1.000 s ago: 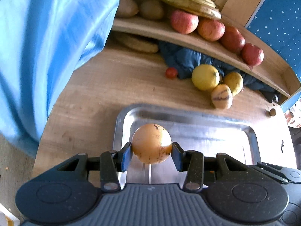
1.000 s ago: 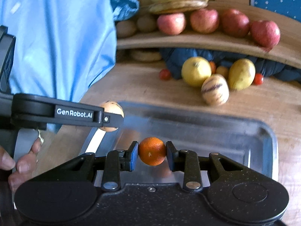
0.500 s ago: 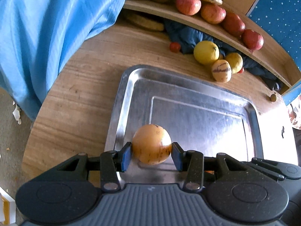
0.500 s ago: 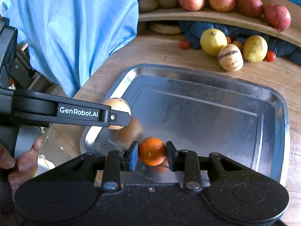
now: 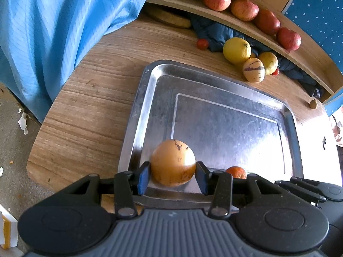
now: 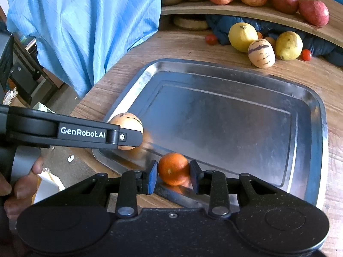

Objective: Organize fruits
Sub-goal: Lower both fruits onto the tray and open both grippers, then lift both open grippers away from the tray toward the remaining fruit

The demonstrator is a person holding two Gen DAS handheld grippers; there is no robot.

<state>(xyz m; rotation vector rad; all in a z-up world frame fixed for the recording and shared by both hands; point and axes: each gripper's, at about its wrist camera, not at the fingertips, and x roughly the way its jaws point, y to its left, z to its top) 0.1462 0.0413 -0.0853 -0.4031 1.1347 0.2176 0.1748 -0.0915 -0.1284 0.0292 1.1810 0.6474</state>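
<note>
Both grippers have dropped low over the tray's [image 5: 137, 115] near edge, left gripper [image 5: 172, 176] fingers clamped on the tan fruit [image 5: 172, 166], right gripper [image 6: 173, 175] fingers on the orange [image 6: 173, 168] — release looks imminent

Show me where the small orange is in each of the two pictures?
Left wrist view: the orange peeks out low and right of centre, just beyond the left gripper, which holds a tan fruit.
Right wrist view: it sits low in the middle, between the fingers of the right gripper, at the tray's near edge.
Shared landmark: the metal tray, with the striped fruit beyond its far edge.
</note>
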